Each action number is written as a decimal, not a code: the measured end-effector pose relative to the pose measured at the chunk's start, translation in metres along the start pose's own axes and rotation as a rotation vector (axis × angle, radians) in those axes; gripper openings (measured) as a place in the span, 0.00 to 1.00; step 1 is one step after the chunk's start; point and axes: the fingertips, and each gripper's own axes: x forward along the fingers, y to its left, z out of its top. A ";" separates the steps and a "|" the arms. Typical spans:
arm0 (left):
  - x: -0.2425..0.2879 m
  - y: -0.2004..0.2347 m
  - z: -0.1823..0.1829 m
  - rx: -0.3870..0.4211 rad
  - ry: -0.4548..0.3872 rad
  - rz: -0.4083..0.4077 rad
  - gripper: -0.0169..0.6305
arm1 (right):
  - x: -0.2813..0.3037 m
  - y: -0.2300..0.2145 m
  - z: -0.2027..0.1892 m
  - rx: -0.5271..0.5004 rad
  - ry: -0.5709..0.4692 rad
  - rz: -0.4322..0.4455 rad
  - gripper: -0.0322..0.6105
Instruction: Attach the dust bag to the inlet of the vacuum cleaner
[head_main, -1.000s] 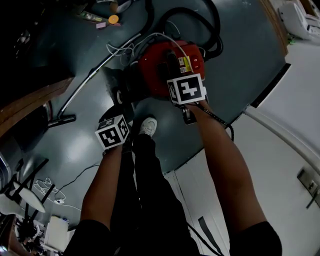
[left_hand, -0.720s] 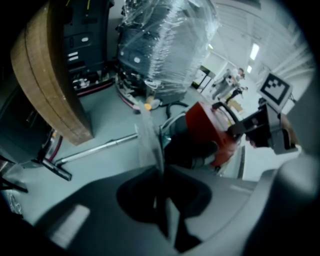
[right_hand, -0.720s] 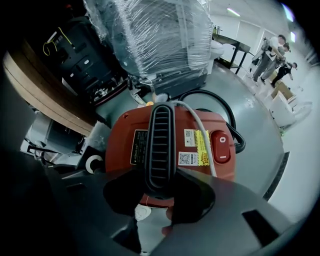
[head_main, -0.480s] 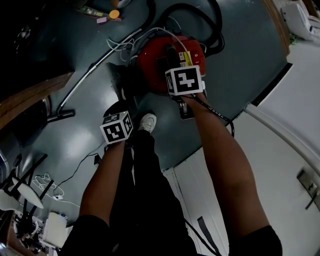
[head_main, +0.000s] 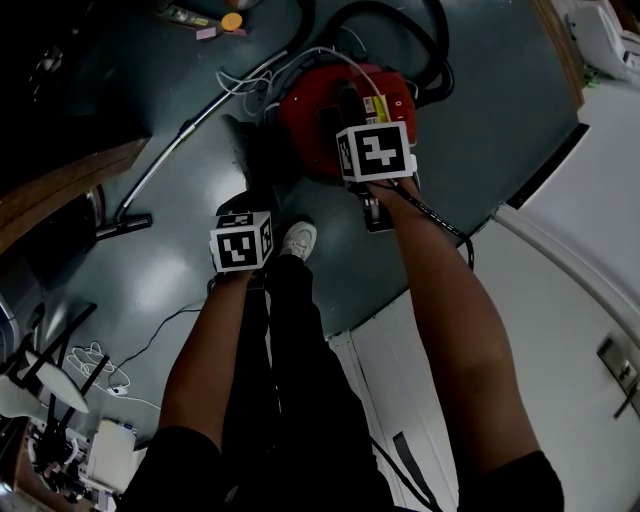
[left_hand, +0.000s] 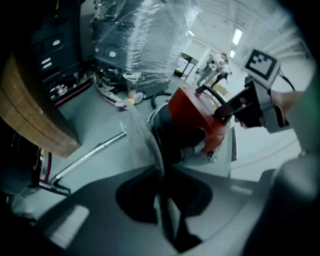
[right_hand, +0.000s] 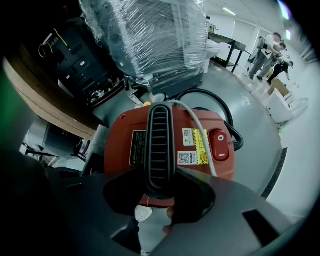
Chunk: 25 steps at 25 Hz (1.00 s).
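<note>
- Since a second ago my left gripper (left_hand: 161, 172) has slid nearer the white shoe (head_main: 298, 240) and rolled a little, while the right gripper (right_hand: 159, 187) has kept its place
- Left jaws are pressed together on the lower edge of the dust bag (left_hand: 142, 142), a thin pale sheet seen edge-on and blurred
- That bag stands just in front of the dark front opening (left_hand: 175, 140) of the red vacuum cleaner (head_main: 305, 120); I cannot tell whether they touch
- Right jaws clamp the black ribbed handle (right_hand: 159, 145) on top of the vacuum cleaner, one on each side
- It sits on a glossy grey-green floor (head_main: 480, 120), which meets a white floor strip (head_main: 570, 280) at the right
- On that floor lie a metal wand (head_main: 170, 160) and a black hose (right_hand: 205, 91)
- At the left I see a wooden bench edge (right_hand: 45, 100), behind the vacuum cleaner a film-wrapped stack (right_hand: 150, 40), and people (right_hand: 270, 50) far off
</note>
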 end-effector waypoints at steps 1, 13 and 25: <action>0.002 -0.003 -0.001 0.029 0.008 -0.004 0.09 | 0.000 0.000 -0.001 0.000 0.002 -0.001 0.25; 0.009 -0.012 -0.003 -0.053 0.068 -0.162 0.09 | 0.001 0.000 -0.001 0.003 0.010 0.003 0.25; 0.024 -0.039 -0.005 0.281 0.176 -0.103 0.11 | 0.001 0.000 0.000 -0.002 0.007 0.007 0.25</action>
